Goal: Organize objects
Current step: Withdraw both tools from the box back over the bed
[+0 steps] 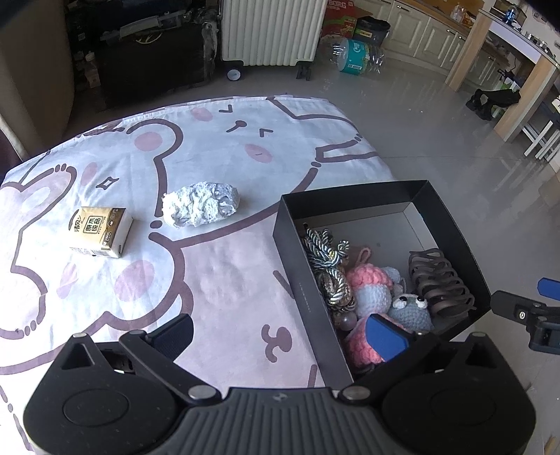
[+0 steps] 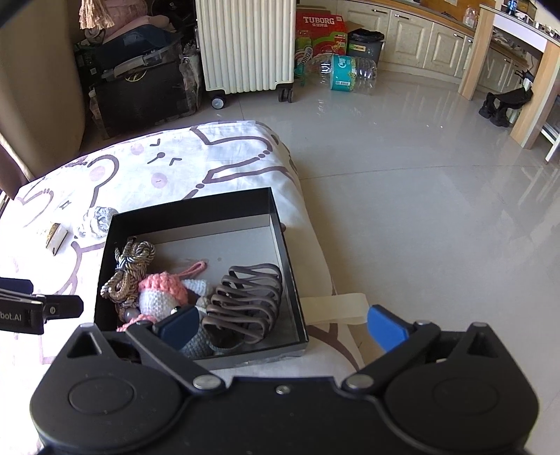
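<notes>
A black open box [image 1: 304, 276] [image 2: 105, 252] sits at the right edge of a cartoon-print cloth [image 1: 217, 266]. It holds braided cords [image 1: 329, 266], pink and grey crochet toys [image 1: 371, 290] and a brown hair claw [image 1: 441, 283] [image 2: 245, 297]. A gold tissue pack [image 1: 101, 234] and a crumpled white tissue wad [image 1: 201, 208] lie on the cloth left of the box. My left gripper [image 1: 280, 336] is open and empty over the box's near left wall. My right gripper [image 2: 280, 325] is open and empty over the box's near right corner.
Beyond the cloth's far edge stand a white ribbed suitcase [image 2: 245, 45], dark luggage [image 2: 140, 84], a Tuborg carton [image 2: 320, 31] and water bottles [image 2: 350, 73]. Glossy tiled floor [image 2: 420, 210] lies to the right. A cream strap [image 2: 336, 304] lies beside the box.
</notes>
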`<state>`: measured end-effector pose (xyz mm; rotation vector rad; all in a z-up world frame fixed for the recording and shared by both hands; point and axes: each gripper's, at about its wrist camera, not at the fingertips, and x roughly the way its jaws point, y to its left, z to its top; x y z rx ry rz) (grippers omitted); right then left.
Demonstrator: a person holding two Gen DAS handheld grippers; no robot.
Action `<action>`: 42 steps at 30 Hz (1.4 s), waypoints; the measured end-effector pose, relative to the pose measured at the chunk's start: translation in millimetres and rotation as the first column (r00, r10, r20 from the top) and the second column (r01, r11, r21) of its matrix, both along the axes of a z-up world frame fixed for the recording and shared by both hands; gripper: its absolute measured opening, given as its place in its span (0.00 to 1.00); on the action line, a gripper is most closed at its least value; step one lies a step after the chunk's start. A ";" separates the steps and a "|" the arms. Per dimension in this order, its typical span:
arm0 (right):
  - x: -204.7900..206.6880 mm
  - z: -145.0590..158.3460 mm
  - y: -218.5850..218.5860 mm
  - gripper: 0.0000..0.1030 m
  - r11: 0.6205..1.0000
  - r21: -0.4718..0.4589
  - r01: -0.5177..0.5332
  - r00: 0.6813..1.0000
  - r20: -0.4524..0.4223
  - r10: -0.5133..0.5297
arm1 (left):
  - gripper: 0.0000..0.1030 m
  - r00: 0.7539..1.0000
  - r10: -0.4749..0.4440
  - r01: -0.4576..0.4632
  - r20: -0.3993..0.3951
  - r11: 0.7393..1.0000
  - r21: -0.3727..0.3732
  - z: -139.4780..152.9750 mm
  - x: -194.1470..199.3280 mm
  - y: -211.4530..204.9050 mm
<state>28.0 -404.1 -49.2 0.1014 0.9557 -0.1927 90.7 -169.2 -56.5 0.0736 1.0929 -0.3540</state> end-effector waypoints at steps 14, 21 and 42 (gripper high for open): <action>-7.0 -5.4 -2.1 1.00 0.999 0.024 0.035 0.999 0.007 -0.035 | 1.00 1.000 0.010 -0.010 -0.007 1.000 -0.010 -2.8 0.2 8.1; -8.5 -8.8 -2.5 1.00 0.999 0.029 0.043 0.999 0.003 -0.043 | 1.00 1.000 0.012 -0.012 -0.004 1.000 -0.009 -3.2 0.1 10.7; 16.3 -3.5 23.3 1.00 1.000 0.029 0.005 1.000 0.021 -0.005 | 1.00 0.994 0.107 -0.107 0.030 0.994 -0.002 2.9 22.3 57.4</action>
